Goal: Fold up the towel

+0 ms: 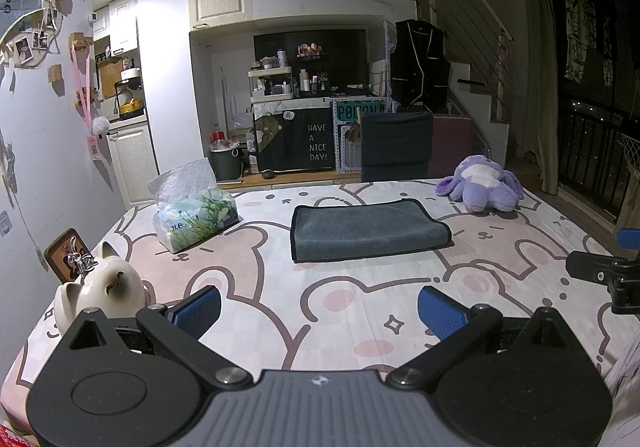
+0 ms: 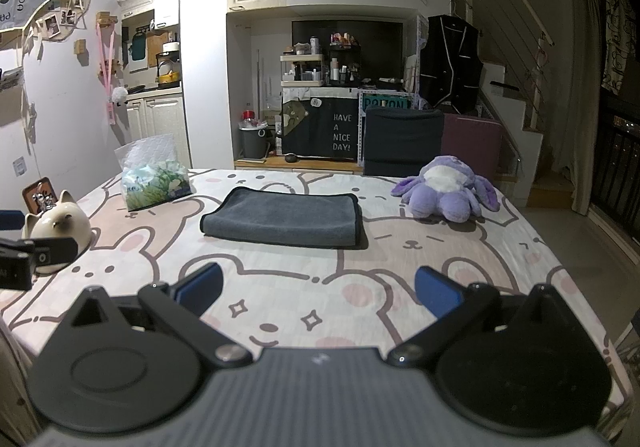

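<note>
A grey towel [image 1: 370, 231] with a dark edge lies folded into a flat rectangle in the middle of the table; it also shows in the right wrist view [image 2: 282, 219]. My left gripper [image 1: 318, 311] is open and empty, held back from the towel over the near part of the table. My right gripper [image 2: 318, 299] is open and empty too, also well short of the towel. The right gripper's body shows at the right edge of the left wrist view [image 1: 608, 275]. The left gripper's body shows at the left edge of the right wrist view [image 2: 36, 255].
The table has a cartoon-bear cloth [image 1: 360, 299]. A tissue pack [image 1: 196, 215] stands left of the towel. A ceramic cat [image 1: 108, 287] and a small frame [image 1: 66, 253] sit at the near left. A purple plush toy [image 1: 482, 187] lies at the far right. A dark chair [image 1: 396, 147] stands behind the table.
</note>
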Demonstrator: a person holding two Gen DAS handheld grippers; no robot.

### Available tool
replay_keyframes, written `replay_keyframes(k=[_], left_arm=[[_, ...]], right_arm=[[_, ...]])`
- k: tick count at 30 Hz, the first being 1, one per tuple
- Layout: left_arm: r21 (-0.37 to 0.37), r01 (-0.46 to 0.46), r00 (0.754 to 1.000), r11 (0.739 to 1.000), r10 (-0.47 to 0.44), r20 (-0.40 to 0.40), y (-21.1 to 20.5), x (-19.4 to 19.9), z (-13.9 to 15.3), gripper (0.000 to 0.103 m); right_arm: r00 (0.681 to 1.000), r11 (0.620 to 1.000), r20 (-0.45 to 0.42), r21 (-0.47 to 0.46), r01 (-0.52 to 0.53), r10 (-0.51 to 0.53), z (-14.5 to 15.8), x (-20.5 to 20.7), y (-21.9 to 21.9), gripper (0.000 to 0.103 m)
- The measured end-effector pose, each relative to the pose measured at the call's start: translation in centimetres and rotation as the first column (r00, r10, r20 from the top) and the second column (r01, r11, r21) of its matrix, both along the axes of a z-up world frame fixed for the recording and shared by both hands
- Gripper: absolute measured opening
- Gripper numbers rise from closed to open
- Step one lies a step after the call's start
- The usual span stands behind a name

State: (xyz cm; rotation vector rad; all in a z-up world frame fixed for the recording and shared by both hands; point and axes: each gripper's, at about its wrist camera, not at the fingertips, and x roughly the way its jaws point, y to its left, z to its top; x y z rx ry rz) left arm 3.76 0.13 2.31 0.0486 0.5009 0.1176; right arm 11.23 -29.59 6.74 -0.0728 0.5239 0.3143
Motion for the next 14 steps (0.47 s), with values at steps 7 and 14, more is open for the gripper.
replay_keyframes(k=[7, 14], left_arm=[[0.003, -0.008, 1.000, 1.000, 0.008, -0.003, -0.02, -0.02, -0.01, 0.103], [-0.001, -0.004, 1.000, 1.000, 0.004, -0.003, -0.22, -0.22, 0.04, 0.103]], right_arm=[[1.000, 1.000, 0.001, 0.000, 0.000, 0.000, 0.01, 0.00, 0.07, 0.103], [1.000, 1.000, 0.002, 0.002, -0.001, 0.001, 0.03, 0.09, 0.20, 0.103]])
